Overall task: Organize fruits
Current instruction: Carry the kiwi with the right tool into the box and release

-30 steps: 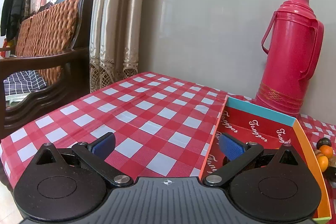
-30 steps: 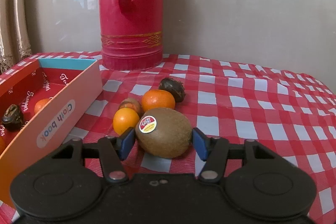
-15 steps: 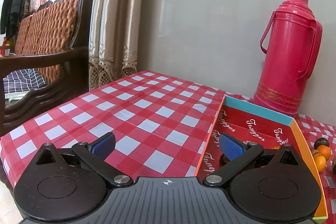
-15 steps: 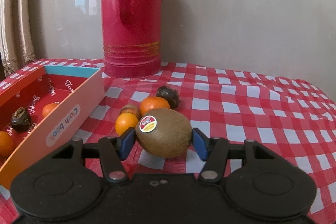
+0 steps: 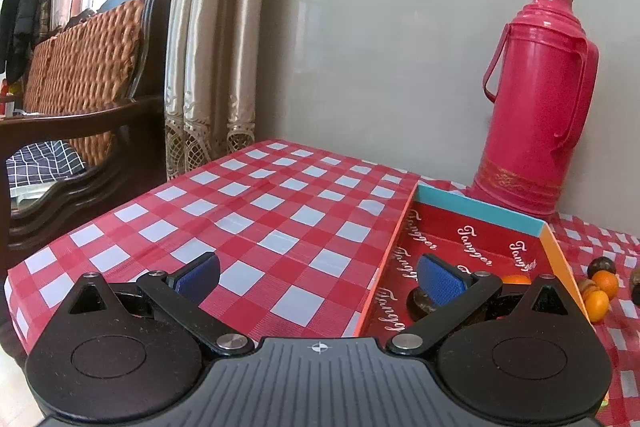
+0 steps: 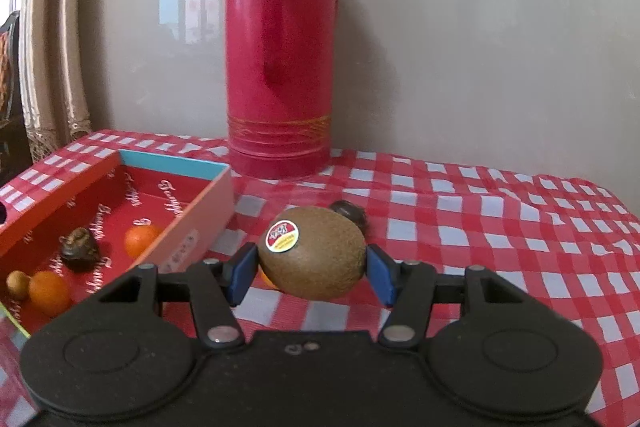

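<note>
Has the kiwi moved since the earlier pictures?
Yes. The kiwi, clamped in the right gripper, has risen off the tablecloth and now hides the oranges.

open checked cloth [image 5: 256,211] left of box [image 6: 208,203] | thermos [image 6: 280,67] blocks behind box

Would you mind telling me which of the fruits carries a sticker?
The brown kiwi held in the right gripper above the tablecloth; its red and yellow sticker faces the camera. The oranges and dark fruits in the box show none.
</note>
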`<state>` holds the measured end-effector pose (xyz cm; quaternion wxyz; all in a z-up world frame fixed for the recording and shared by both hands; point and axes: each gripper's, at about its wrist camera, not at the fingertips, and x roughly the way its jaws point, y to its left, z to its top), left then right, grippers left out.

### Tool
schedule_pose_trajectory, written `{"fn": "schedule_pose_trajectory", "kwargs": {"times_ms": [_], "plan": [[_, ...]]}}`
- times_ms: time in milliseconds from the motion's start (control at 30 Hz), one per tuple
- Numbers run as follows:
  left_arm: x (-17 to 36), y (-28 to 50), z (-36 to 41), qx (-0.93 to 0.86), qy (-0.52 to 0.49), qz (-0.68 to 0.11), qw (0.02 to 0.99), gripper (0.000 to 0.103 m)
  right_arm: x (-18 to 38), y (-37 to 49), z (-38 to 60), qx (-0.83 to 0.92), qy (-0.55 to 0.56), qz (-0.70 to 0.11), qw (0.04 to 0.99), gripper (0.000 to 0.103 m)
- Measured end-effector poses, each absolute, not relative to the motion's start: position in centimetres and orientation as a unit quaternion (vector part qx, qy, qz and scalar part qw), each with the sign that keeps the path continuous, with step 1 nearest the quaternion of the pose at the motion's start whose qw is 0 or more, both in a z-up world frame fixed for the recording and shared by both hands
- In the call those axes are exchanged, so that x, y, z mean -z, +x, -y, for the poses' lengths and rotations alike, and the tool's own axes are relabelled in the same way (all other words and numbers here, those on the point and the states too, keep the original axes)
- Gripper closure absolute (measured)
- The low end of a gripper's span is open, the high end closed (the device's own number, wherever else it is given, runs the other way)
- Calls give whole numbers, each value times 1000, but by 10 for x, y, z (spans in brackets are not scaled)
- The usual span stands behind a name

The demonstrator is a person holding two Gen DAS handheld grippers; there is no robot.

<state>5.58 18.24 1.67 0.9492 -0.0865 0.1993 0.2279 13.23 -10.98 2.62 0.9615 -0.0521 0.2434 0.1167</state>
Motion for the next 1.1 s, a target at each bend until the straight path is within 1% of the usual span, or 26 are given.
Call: {"fn": "schedule_pose_trajectory", "kwargs": {"times_ms": [600, 900, 1100], "plan": [[-25, 31, -209, -256, -87, -198, 942, 0, -42, 111, 61, -168, -55, -226, 958, 52], [-23, 23, -225, -268, -87, -203, 938, 0, -34, 102, 21, -210, -70, -233, 947, 52], [-21, 21, -231, -269, -88, -206, 937, 0, -22, 102, -2, -226, -82, -252, 937, 52]]}}
